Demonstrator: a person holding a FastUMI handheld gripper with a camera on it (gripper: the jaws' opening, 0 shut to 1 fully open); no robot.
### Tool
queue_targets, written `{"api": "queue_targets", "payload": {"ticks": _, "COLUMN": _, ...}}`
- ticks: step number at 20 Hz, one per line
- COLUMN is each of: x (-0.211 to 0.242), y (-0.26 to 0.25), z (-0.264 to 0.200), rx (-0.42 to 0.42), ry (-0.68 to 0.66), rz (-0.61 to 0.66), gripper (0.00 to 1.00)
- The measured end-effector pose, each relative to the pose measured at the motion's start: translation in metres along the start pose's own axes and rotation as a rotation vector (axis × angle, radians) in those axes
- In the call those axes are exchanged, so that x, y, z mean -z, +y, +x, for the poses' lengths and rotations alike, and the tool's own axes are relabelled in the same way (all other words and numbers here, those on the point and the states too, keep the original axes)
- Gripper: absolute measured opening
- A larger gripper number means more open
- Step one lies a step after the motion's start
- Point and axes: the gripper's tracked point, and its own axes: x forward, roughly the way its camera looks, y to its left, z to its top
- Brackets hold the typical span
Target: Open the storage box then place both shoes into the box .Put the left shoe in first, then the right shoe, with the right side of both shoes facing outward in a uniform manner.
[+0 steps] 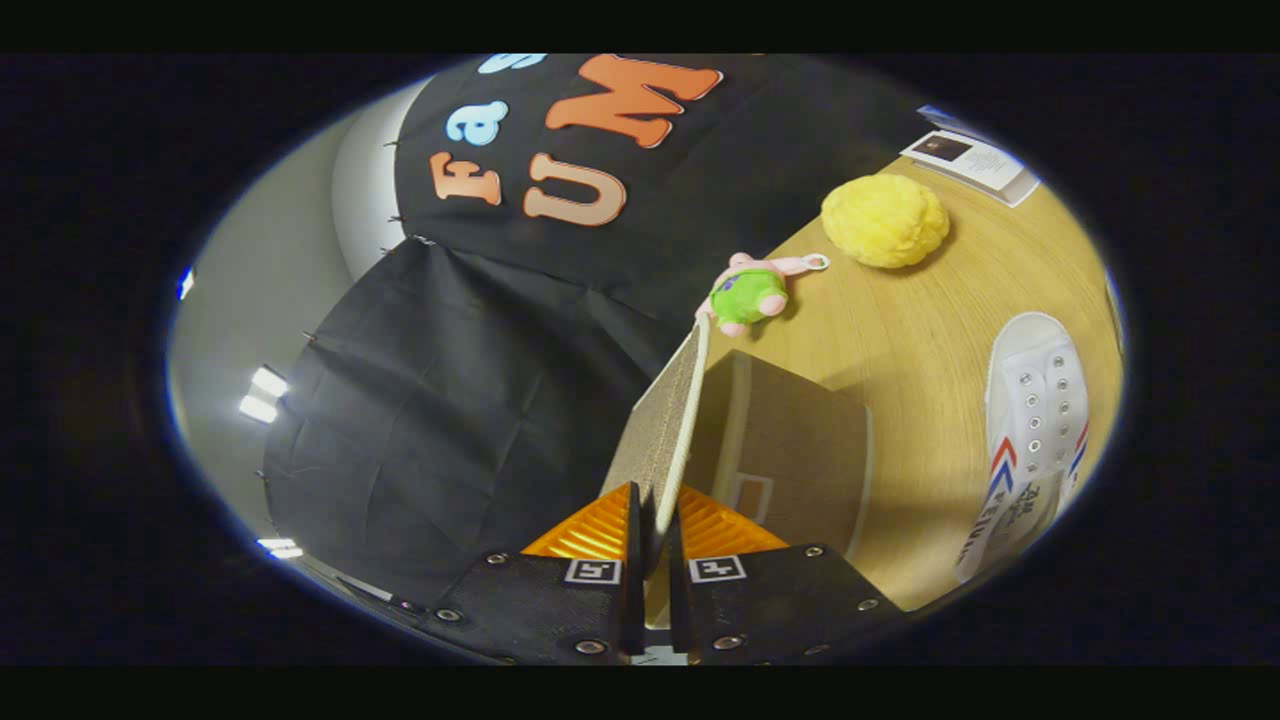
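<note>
Right at the lens, we are seeing the gripper (655,520) with its fingers drawn close together, both pressing on the edge of the box lid (662,420), a thin flap of coarse woven fabric with a pale trim along its edge. We are watching that lid standing lifted, running away from the fingertips toward the small plush toy (752,291). Just beside it, the storage box (790,450) is showing as a tan fabric cube with a little rectangular label window on its face; nothing in that window is readable for us. Beyond the box, a white canvas shoe (1035,430) is lying on the wooden table (900,330), metal eyelets in rows, red and blue chevron stripes on its side, and printed writing too distorted for us to read. Further out, a fuzzy yellow ball (885,220) is sitting near a printed sheet (972,160). Bare wood is lying open between box, shoe and ball.
</note>
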Motion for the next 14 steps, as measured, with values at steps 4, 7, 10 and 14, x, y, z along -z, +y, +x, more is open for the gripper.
{"api": "queue_targets", "payload": {"ticks": 4, "x": -0.010, "y": 0.047, "z": 0.009, "rx": -0.039, "ry": -0.030, "rz": -0.049, "gripper": 0.11}}
{"api": "queue_targets", "payload": {"ticks": 7, "x": -0.009, "y": 0.088, "z": 0.027, "rx": -0.056, "ry": -0.038, "rz": -0.110, "gripper": 0.13}}
{"api": "queue_targets", "payload": {"ticks": 10, "x": 0.009, "y": 0.127, "z": 0.053, "rx": -0.073, "ry": -0.027, "rz": -0.159, "gripper": 0.15}}
{"api": "queue_targets", "payload": {"ticks": 14, "x": 0.035, "y": 0.170, "z": 0.105, "rx": -0.096, "ry": -0.015, "rz": -0.187, "gripper": 0.23}}
